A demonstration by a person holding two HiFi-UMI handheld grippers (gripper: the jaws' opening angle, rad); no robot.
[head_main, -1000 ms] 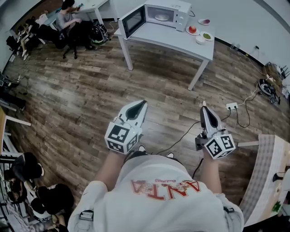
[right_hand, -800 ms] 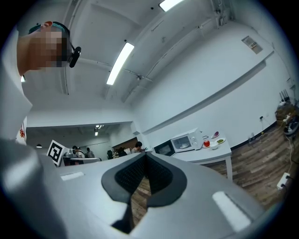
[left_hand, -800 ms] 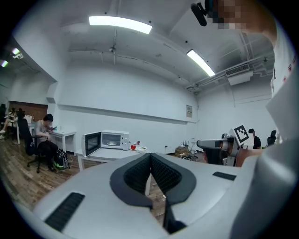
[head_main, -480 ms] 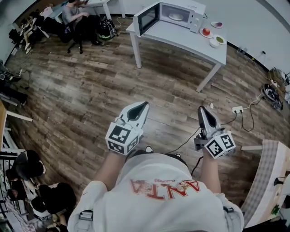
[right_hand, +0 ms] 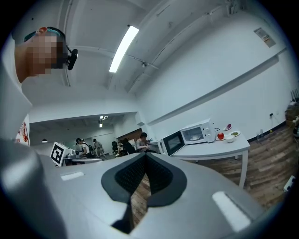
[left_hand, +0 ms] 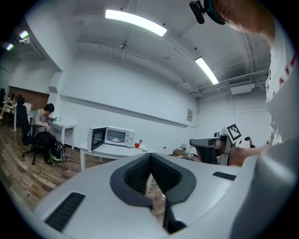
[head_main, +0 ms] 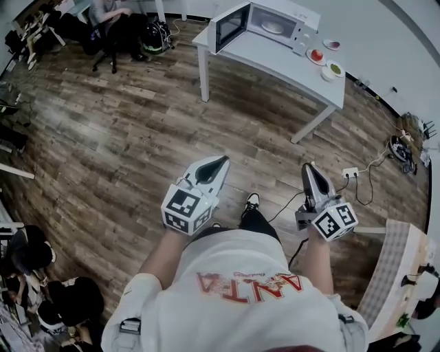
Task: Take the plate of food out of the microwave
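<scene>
A white microwave [head_main: 275, 22] stands on a white table [head_main: 275, 58] far across the room, its door [head_main: 230, 26] swung open to the left. Inside it a white plate [head_main: 273, 27] shows; the same plate [right_hand: 195, 137] appears in the right gripper view. What lies on it is too small to tell. My left gripper [head_main: 221, 162] and right gripper [head_main: 309, 168] are held out level over the wooden floor, well short of the table. Both are shut with nothing between the pads. The left gripper view shows the microwave [left_hand: 114, 137] ahead to the left.
Small dishes of food [head_main: 317, 55] sit on the table right of the microwave. A seated person [head_main: 103, 12] and bags are at the back left. A power strip [head_main: 350, 172] with cables lies on the floor at right. A cloth-covered table [head_main: 395, 268] stands at right.
Both grippers have been carried forward across the floor toward the microwave table. One foot now shows stepping out between them. Both stay shut.
</scene>
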